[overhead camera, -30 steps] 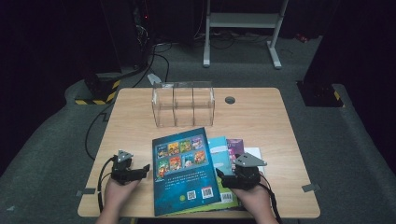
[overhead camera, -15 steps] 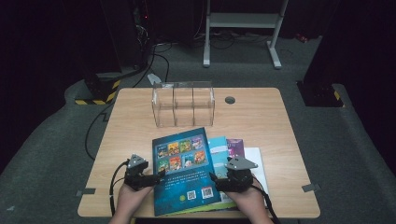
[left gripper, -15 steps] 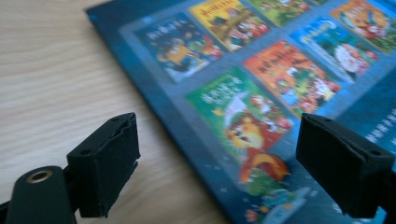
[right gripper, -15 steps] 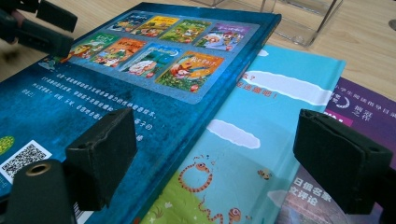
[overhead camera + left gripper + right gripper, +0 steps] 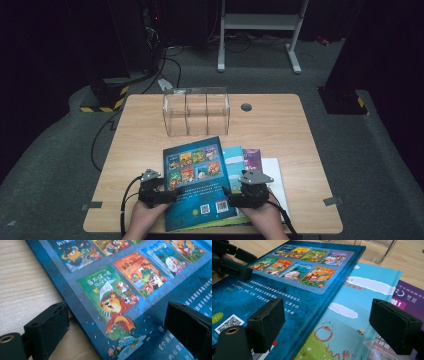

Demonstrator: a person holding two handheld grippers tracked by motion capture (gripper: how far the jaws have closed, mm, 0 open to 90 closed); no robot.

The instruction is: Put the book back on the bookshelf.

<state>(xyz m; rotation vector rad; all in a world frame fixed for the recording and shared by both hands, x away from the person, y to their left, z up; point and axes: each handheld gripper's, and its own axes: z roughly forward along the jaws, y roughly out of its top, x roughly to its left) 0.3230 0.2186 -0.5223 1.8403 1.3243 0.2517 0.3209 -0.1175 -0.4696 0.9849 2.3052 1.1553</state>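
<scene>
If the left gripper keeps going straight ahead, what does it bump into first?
Most likely the dark blue book: the left gripper has its jaws open astride the book's edge, so the cover lies right ahead.

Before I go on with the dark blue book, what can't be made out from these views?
- Lower books: high view, mostly hidden under the dark blue book; how many lie there is unclear.
- White sheet: high view, partly under the right gripper.
- Left gripper: left gripper view, its jaws stand apart over the book's edge; contact with the cover cannot be told.
- Clear organizer: right gripper view, cut off by the top edge.
</scene>
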